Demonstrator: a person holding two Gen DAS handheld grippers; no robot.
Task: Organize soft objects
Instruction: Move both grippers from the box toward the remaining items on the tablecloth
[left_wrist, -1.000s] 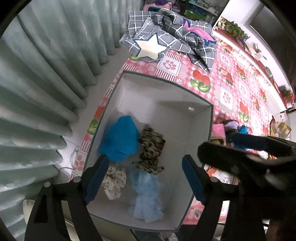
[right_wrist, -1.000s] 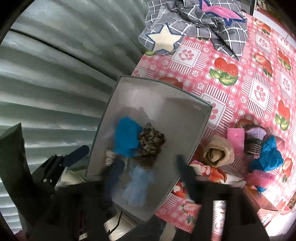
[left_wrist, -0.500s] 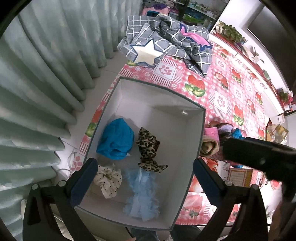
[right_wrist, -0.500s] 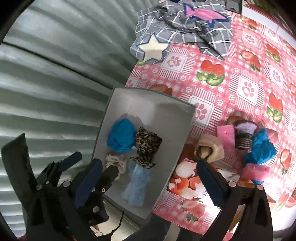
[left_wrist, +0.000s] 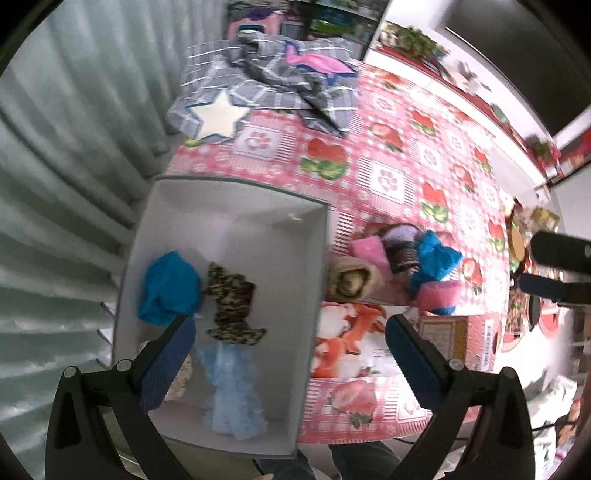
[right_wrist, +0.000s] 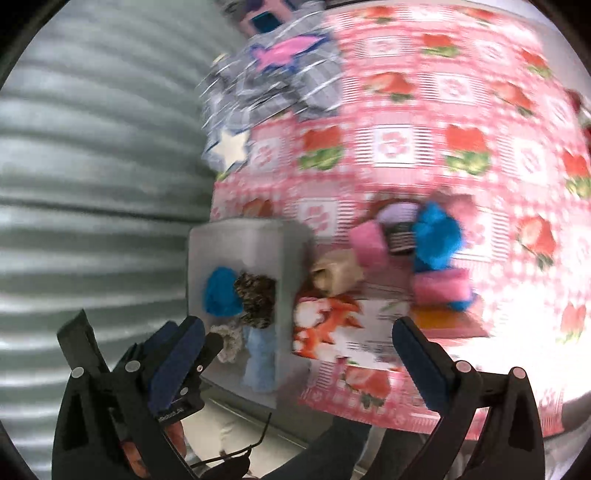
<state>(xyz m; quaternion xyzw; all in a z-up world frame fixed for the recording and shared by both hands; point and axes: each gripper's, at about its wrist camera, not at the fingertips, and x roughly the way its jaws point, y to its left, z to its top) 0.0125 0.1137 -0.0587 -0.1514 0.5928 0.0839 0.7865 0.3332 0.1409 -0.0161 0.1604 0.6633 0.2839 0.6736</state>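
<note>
A white fabric box (left_wrist: 236, 210) (right_wrist: 291, 258) stands at the table's left edge. Inside lie a blue cloth (left_wrist: 170, 284), a leopard-print bow (left_wrist: 232, 302), a pale blue tulle piece (left_wrist: 229, 384) and a cream dotted scrunchie (right_wrist: 231, 341). Right of the box is a pile: a beige roll (left_wrist: 351, 282) (right_wrist: 336, 275), pink pieces (left_wrist: 369, 249) (right_wrist: 439, 286), a striped roll (left_wrist: 402, 251) and a blue cloth (left_wrist: 436, 258) (right_wrist: 436, 238). My left gripper (left_wrist: 288, 358) is open and empty above the box's right wall. My right gripper (right_wrist: 299, 358) is open and empty, high above the table.
A grey checked blanket with a white star (left_wrist: 258, 92) (right_wrist: 273, 85) lies at the table's far end. Pale curtains (left_wrist: 66, 166) hang at the left. The pink strawberry tablecloth (left_wrist: 424, 166) covers the table. Printed paper (left_wrist: 354, 347) lies near the front edge.
Both grippers have swung right, from over the box toward the pile of soft things. The right gripper has moved off to the right of the left wrist view. The box's contents have not moved.
</note>
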